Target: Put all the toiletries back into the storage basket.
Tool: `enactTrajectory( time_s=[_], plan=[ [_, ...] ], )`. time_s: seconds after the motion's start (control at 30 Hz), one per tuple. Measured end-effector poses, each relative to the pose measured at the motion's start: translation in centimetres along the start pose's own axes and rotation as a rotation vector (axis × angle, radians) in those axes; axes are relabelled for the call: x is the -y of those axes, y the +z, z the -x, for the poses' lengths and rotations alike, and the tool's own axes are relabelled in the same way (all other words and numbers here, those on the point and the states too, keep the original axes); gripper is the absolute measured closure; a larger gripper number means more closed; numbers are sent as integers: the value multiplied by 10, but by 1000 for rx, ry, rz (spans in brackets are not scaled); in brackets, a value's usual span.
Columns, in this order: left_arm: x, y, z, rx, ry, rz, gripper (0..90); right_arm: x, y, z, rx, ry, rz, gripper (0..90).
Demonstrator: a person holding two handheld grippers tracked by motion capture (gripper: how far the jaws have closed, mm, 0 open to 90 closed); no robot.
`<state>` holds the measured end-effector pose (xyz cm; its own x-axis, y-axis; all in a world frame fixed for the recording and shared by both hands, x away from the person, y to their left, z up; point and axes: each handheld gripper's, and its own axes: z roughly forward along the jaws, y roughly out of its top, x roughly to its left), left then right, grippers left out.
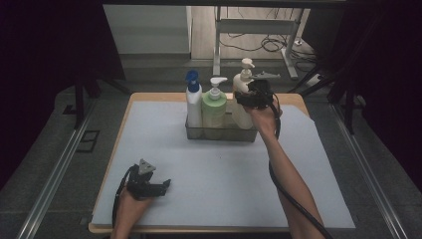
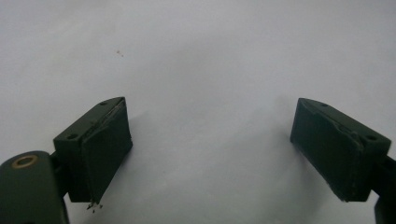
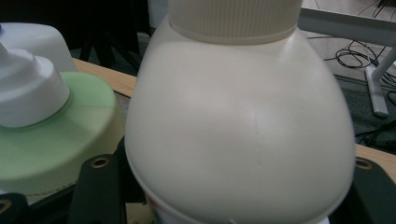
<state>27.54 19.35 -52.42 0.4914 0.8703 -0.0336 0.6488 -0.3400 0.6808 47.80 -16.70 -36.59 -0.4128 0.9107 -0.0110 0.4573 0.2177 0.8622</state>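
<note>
Gripping the cream bottle point(image 3: 238, 135), right gripper point(image 1: 253, 97) fingers clamp it; left gripper point(image 2: 210, 149) fingers apart.

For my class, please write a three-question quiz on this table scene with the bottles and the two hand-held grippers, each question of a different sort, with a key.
1. True or false: the left hand-held gripper has its jaws apart over the bare white mat.
2. Which bottle is the right hand-held gripper around? A) blue-capped bottle B) green bottle C) cream bottle
3. Fill in: the three bottles stand in a clear ____.

Key: 1 true; 2 C; 3 tray. In the right gripper view the cream bottle sits between the jaws, though whether they press on it cannot be told.
</note>
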Motion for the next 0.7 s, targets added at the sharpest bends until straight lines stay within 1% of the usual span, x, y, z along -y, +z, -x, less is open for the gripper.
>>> enactTrajectory(
  time_s=[0.13, 0.2, 0.47, 0.53, 0.6, 0.7],
  plan=[
    [0, 0, 0, -1, 0, 1, 120, 5, 4, -3, -4, -13, -7, 369],
    [0, 0, 0, -1, 1, 0, 120, 7, 5, -5, -11, -8, -11, 369],
    [0, 0, 0, -1, 1, -1, 119, 11, 1, -8, -13, -8, -14, 369],
    [0, 0, 0, -2, 1, -1, 119, 12, 0, -9, -15, -15, -16, 369],
    [0, 0, 0, -2, 1, 0, 119, 13, -1, -10, -20, -24, -25, 368],
    [0, 0, 0, -2, 2, -1, 120, 17, 0, -12, -30, -24, -43, 367]
  ],
)
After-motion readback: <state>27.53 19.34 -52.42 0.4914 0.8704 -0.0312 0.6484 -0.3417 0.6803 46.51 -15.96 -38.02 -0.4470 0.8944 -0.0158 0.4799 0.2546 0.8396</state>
